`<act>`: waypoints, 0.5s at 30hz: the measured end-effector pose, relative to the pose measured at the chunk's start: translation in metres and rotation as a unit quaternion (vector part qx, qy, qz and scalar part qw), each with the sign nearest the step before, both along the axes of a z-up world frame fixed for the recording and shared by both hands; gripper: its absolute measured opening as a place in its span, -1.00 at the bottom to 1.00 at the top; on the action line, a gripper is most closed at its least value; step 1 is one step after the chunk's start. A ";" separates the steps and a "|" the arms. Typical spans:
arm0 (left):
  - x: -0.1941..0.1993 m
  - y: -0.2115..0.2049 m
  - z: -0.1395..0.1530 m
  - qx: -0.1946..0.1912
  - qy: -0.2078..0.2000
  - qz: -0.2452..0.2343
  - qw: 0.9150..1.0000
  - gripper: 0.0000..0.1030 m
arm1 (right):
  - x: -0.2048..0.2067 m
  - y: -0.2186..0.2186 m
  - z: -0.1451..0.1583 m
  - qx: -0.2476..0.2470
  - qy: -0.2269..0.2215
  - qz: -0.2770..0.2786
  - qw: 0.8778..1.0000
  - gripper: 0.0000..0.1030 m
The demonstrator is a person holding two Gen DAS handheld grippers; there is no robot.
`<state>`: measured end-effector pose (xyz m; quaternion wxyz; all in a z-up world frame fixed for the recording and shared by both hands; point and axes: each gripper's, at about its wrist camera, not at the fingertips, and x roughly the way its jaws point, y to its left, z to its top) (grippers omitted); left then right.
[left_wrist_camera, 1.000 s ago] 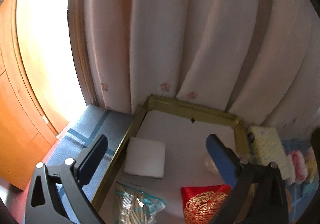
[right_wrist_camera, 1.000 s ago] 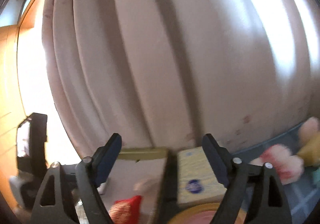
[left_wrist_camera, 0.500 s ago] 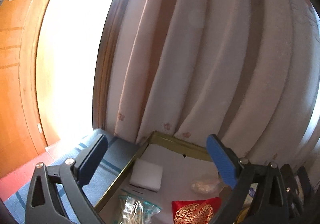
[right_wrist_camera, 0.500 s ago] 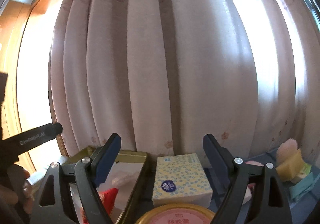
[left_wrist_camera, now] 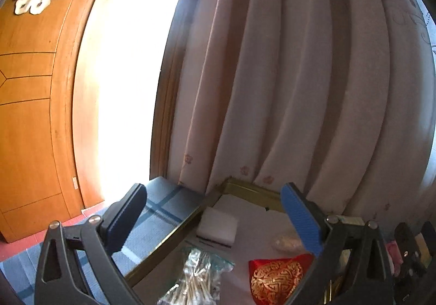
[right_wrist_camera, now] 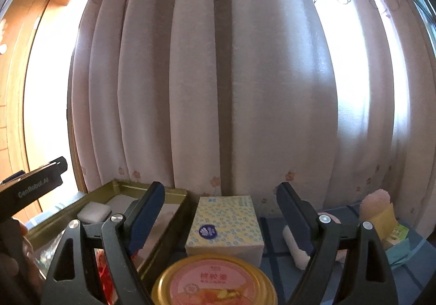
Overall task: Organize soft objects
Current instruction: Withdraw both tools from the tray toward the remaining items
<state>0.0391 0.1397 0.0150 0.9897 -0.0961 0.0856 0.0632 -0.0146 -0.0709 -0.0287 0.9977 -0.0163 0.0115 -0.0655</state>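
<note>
My left gripper (left_wrist_camera: pixel 215 212) stands open and empty, held above the near end of a gold-rimmed tray (left_wrist_camera: pixel 250 190). In the tray lie a white pad (left_wrist_camera: pixel 218 226), a bag of cotton swabs (left_wrist_camera: pixel 196 277), a red and gold embroidered pouch (left_wrist_camera: pixel 278 277) and a small clear packet (left_wrist_camera: pixel 286 242). My right gripper (right_wrist_camera: pixel 220 216) is open too, with nothing held. Beyond its fingers, on the blue cloth, sits a yellow dotted tissue pack (right_wrist_camera: pixel 226 223). A round pink tin with a gold rim (right_wrist_camera: pixel 215 283) is just below it.
Pale curtains (right_wrist_camera: pixel 245 73) hang right behind the tray (right_wrist_camera: pixel 174 193) and the tissue pack. At the right lie a white roll (right_wrist_camera: pixel 294 253), a pink fluffy item (right_wrist_camera: pixel 376 201) and a yellow sponge (right_wrist_camera: pixel 387 220). A wooden door (left_wrist_camera: pixel 30 114) stands at the left. The left gripper's body (right_wrist_camera: pixel 35 185) juts in beside the tray.
The left view has swung up and to the left, so the tray sits lower and the door shows. The right view has steadied and levelled, with the tissue pack now centred. Both grippers stay open.
</note>
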 end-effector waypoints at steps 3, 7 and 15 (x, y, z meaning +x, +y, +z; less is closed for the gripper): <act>-0.003 -0.001 -0.007 -0.004 0.006 -0.004 1.000 0.95 | -0.005 -0.004 -0.002 -0.001 0.003 0.001 1.000 0.67; -0.013 -0.010 -0.016 0.008 0.005 -0.002 1.000 0.95 | -0.013 -0.015 -0.002 0.009 -0.005 -0.007 1.000 0.67; -0.023 -0.027 -0.023 0.058 -0.003 0.002 0.998 0.95 | -0.035 -0.021 -0.002 -0.019 -0.032 -0.042 0.998 0.67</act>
